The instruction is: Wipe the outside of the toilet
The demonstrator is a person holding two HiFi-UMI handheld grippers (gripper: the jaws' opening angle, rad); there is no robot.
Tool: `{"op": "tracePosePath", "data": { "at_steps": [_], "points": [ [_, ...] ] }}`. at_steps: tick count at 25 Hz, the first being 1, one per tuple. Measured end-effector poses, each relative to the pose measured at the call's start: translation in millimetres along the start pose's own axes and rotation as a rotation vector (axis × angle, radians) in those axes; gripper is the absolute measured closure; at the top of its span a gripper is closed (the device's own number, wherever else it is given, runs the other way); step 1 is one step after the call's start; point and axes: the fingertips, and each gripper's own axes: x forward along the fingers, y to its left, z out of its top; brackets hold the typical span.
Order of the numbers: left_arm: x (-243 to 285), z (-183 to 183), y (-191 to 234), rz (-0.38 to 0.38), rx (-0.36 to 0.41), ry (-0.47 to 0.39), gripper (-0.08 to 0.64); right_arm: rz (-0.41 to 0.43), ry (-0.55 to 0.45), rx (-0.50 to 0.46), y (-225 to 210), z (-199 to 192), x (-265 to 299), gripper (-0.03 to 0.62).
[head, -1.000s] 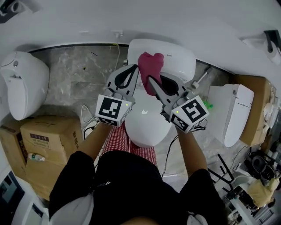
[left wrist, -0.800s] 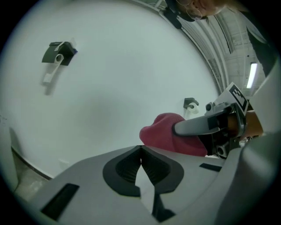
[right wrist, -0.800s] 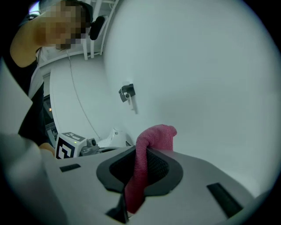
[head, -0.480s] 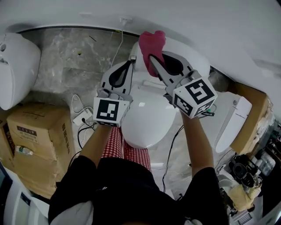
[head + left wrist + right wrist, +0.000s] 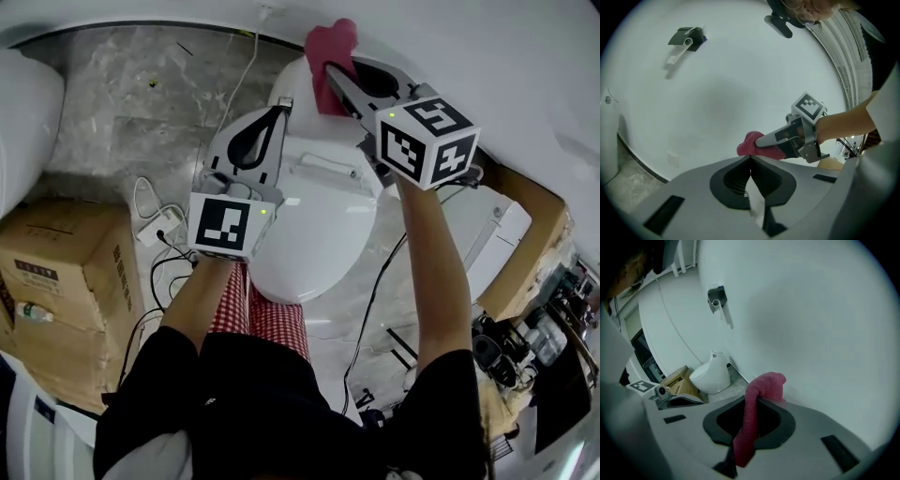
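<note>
The white toilet (image 5: pixel 314 234) stands below me with its lid down and its tank against the white wall. My right gripper (image 5: pixel 330 67) is shut on a pink cloth (image 5: pixel 330 42), held above the back of the tank close to the wall. In the right gripper view the cloth (image 5: pixel 751 420) hangs down between the jaws of the right gripper (image 5: pixel 757 398). My left gripper (image 5: pixel 281 108) is shut and empty, over the toilet's left rear. In the left gripper view its tips (image 5: pixel 750 157) meet, with the cloth (image 5: pixel 747 144) just beyond them.
Cardboard boxes (image 5: pixel 66 272) sit on the marble floor at the left, with a power strip and cables (image 5: pixel 155 225) beside them. Another toilet (image 5: pixel 23 122) stands at far left and a third (image 5: pixel 492 244) at the right. A wall fitting (image 5: pixel 686 37) hangs high up.
Both grippers have moved forward toward the wall. The right one has carried the pink cloth from over the tank lid up to the tank's back edge.
</note>
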Motion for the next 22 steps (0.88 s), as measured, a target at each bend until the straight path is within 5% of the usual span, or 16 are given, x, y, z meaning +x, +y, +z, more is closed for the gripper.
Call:
{"op": "tracePosePath", "data": {
  "at_steps": [6,14,22],
  "points": [
    [-0.1,-4.3,7.6,0.002,-0.023,-0.003,0.551,-0.025,0.143,-0.090,-8.3,-13.4,30.2,0.538],
    [-1.0,-7.5,15.6,0.011,-0.067,-0.015,0.551,-0.124,0.396,-0.578,-14.8,-33.1,44.7,0.537],
    [5.2,-11.5,1.0,-0.012,-0.070,0.009,0.551,-0.128,0.402,-0.629,-14.3,-40.3,43.4,0.538]
  ]
}}
